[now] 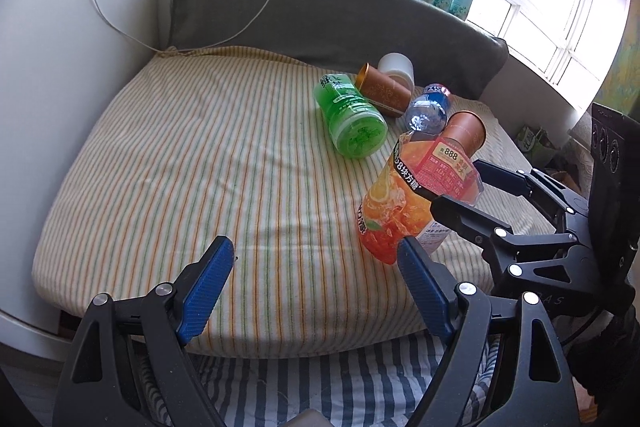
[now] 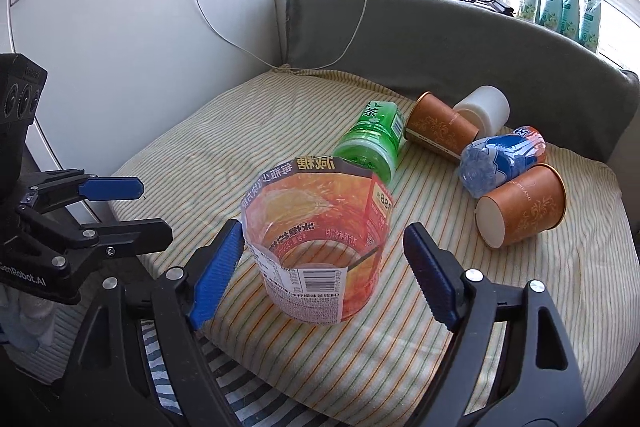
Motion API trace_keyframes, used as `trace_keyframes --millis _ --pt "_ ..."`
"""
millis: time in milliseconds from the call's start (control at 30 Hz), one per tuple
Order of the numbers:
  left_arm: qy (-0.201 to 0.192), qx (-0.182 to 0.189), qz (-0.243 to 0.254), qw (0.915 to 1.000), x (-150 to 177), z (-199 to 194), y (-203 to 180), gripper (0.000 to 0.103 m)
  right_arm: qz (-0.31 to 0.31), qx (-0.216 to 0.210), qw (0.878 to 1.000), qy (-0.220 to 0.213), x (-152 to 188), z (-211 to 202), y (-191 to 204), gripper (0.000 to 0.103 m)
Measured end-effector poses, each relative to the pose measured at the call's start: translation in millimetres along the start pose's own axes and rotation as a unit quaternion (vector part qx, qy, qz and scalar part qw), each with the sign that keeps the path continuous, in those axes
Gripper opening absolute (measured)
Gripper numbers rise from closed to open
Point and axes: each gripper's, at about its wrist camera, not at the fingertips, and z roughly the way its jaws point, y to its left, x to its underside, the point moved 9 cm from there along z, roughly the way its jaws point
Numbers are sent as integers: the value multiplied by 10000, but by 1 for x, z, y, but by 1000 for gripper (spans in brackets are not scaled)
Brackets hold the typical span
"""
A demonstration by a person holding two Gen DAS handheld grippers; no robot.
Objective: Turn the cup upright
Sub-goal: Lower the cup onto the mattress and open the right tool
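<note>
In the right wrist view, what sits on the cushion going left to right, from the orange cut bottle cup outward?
orange cut-bottle cup, standing mouth up between the open right gripper fingers → green cut bottle on its side → far brown paper cup on its side → near brown paper cup on its side.

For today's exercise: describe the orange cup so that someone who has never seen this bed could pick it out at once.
On the striped cushion, look at its near edge, just ahead of the right gripper. The orange cup, cut from a drink bottle, stands there upright with its mouth open. It is the only see-through orange one; the others lie on their sides further back.
</note>
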Motion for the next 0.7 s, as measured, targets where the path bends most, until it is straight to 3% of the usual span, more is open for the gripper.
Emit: trace_keyframes --millis 133,267,467,700 --pt "-227 -97 119 9996 4 -15 -5 84 139 56 9997 -178 4 -19 -4 85" --pt "-693 -170 210 9972 3 -40 -14 84 381 170 9981 -459 9 -53 -10 85" --pt "-1444 -154 235 9891 -10 -71 -34 84 860 1057 9870 -856 11 -99 -32 91" --pt "-1931 -318 468 9795 -14 -94 -55 84 1347 1521 9724 -1144 18 -138 -55 94"
